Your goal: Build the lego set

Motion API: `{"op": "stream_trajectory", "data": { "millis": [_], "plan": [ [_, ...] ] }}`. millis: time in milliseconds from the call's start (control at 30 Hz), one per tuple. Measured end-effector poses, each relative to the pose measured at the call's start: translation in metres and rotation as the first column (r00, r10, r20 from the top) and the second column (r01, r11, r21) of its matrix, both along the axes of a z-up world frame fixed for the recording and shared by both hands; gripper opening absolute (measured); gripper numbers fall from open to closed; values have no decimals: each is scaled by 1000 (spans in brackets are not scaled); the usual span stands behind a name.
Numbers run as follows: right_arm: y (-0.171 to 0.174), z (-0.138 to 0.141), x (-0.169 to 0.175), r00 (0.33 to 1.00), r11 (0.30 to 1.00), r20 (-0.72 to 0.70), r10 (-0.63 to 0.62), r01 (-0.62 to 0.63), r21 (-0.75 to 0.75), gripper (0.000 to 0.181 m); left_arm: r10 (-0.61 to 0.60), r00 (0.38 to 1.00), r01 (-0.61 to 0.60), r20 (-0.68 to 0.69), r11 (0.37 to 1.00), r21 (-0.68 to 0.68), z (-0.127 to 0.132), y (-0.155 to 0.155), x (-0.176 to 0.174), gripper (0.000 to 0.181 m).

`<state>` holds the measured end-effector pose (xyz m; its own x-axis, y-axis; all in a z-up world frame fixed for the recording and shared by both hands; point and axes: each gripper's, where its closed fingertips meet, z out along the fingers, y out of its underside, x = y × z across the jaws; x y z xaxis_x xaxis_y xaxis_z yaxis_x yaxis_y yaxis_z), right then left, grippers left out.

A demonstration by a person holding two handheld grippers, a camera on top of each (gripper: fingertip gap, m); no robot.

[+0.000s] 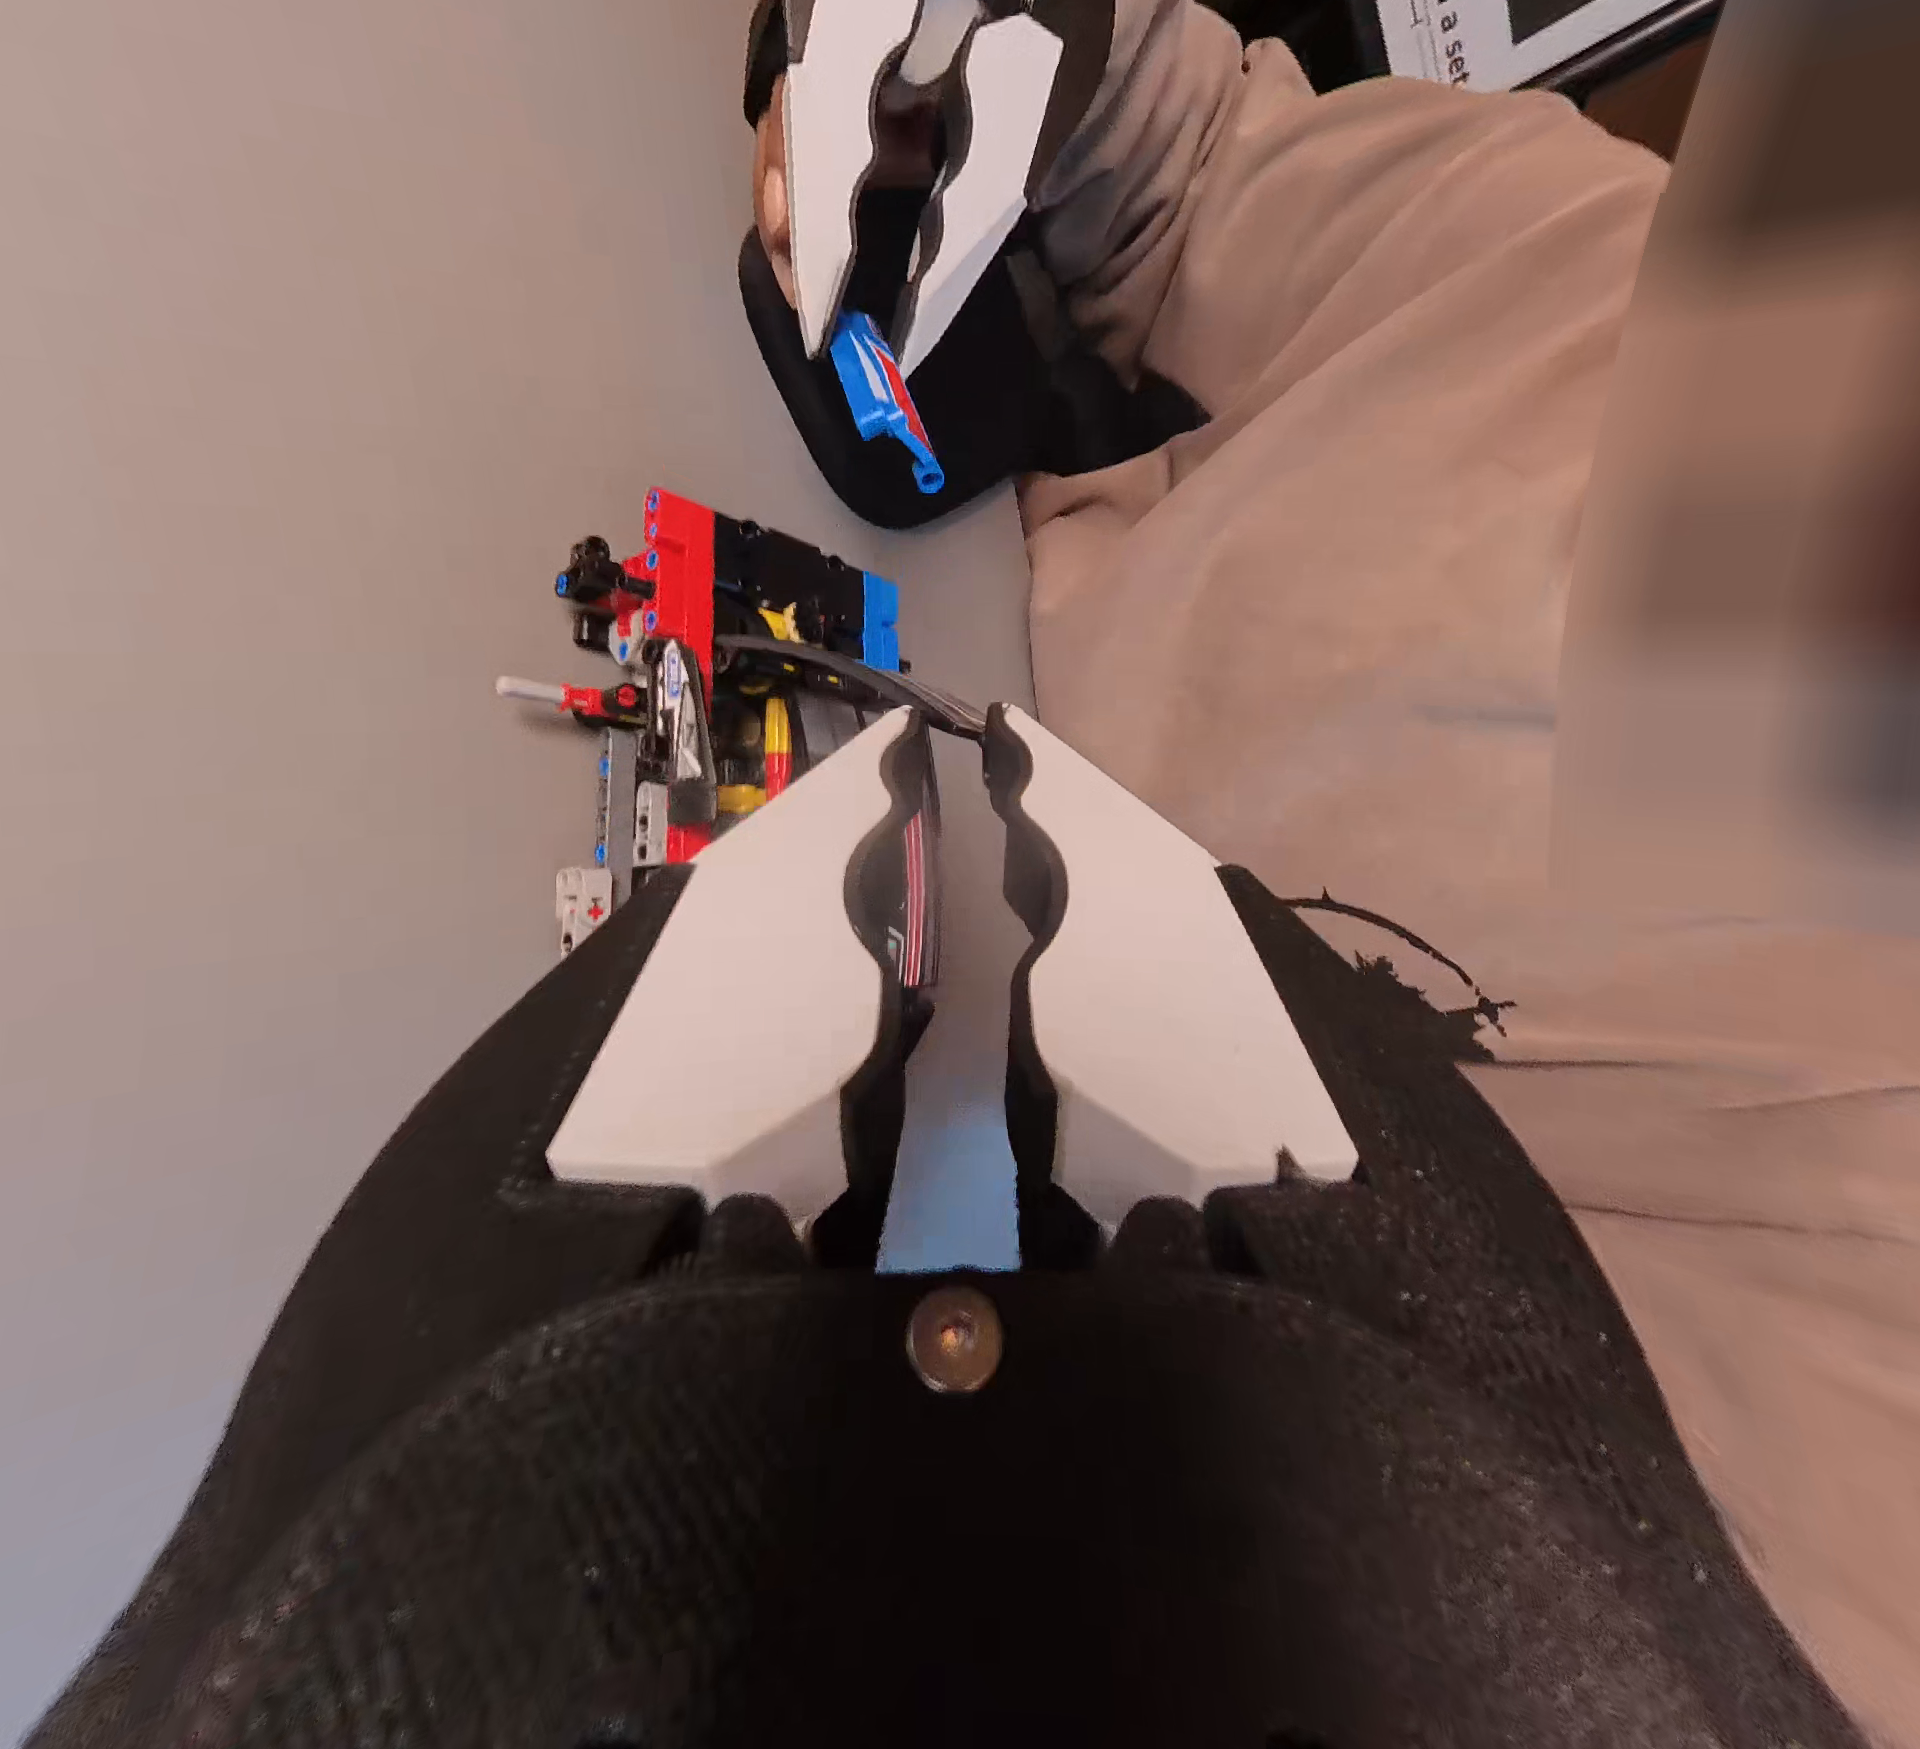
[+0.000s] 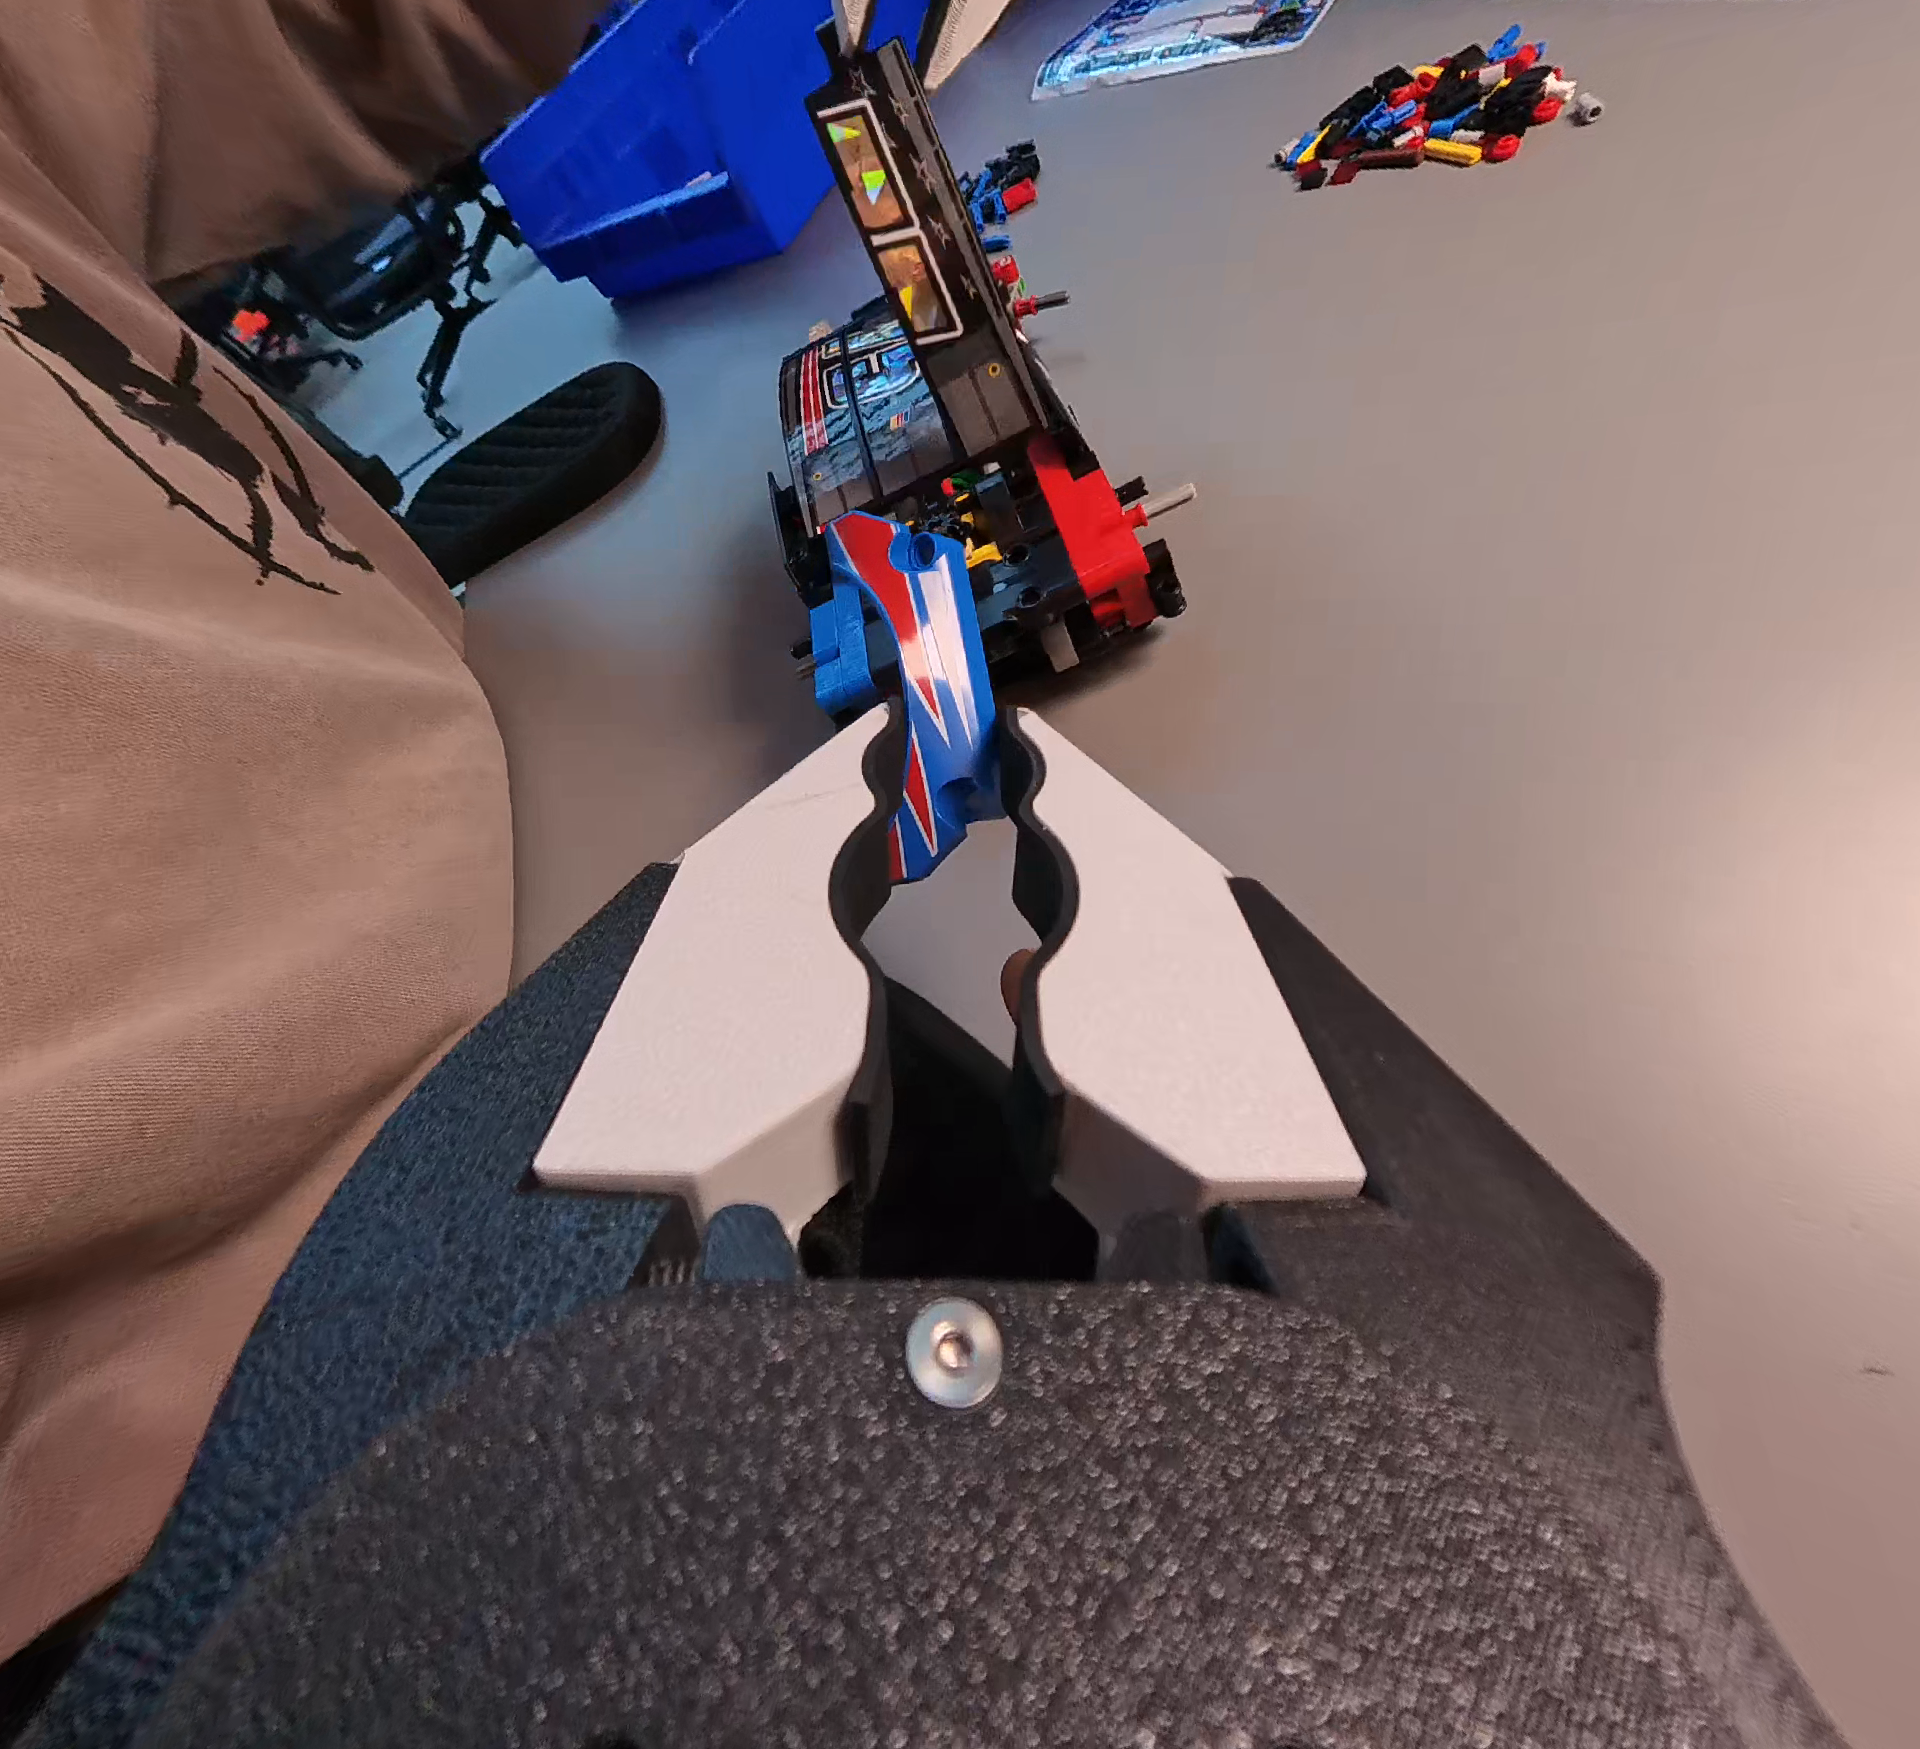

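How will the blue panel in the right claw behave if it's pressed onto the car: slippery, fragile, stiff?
The blue panel looks glossy and curved, so it may slip or pivot in the right claw, which pinches only its lower end. It looks like rigid plastic, likely stiff and light. The car sits free on the table, so it may slide when pushed.

The lego car (image 2: pixel 966 494) stands on the bench (image 2: pixel 1455 660). A loose brick pile (image 2: pixel 1439 110) lies behind it to the right. Storage bins (image 2: pixel 675 161) sit behind-left.

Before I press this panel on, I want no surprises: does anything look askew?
Yes. The black roof panel stands tilted up off the car, pinched by the left gripper. The right gripper holds the blue panel.
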<state>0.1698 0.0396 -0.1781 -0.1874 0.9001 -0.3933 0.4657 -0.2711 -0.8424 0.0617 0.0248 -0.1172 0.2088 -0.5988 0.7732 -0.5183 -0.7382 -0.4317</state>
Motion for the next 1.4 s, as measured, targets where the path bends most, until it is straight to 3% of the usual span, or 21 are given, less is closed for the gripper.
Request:
{"op": "stream_trajectory", "data": {
  "millis": [133,233,300,400,467,567,767,867,933,1067,1167,1400],
  "plan": [
    [4,4,5,1000,1000,-23,-19,19,2,15,10,1000,-11,16,997,74,6,3,20,19],
    [3,3,13,999,1000,-22,-30,30,6,15,43,996,-58,82,980,191,23,3,13,41],
    [2,1,18,999,998,-9,-45,45,32,15,97,990,-127,106,936,329,36,-1,-1,52],
    [-1,-5,25,998,993,21,-56,54,104,15,198,972,-75,-130,778,624,3,-14,-43,64],
    [-6,-8,27,998,985,41,-57,49,163,15,243,935,-6,-259,739,674,-33,-38,-61,71],
    [-17,-14,24,997,974,63,-42,27,227,15,317,884,44,-343,674,737,-78,-67,-74,72],
    [-16,-26,20,991,953,113,-75,38,301,15,528,800,112,-285,334,936,-88,-78,-66,59],
    [-13,-25,18,989,953,117,-94,55,298,15,568,756,235,-326,229,945,-95,-76,-64,61],
    [-12,-24,16,988,951,120,-100,60,303,15,584,724,310,-368,201,929,-102,-74,-72,63],
    [-16,-22,14,988,950,120,-96,55,309,15,550,726,379,-411,179,908,-106,-80,-79,51],
    [-17,-21,10,990,956,111,-90,55,287,15,514,706,442,-487,217,870,-112,-80,-88,49],
    [-18,-20,3,991,962,104,-80,50,269,15,500,680,547,-536,141,825,-109,-65,-94,22]
  ]
}}
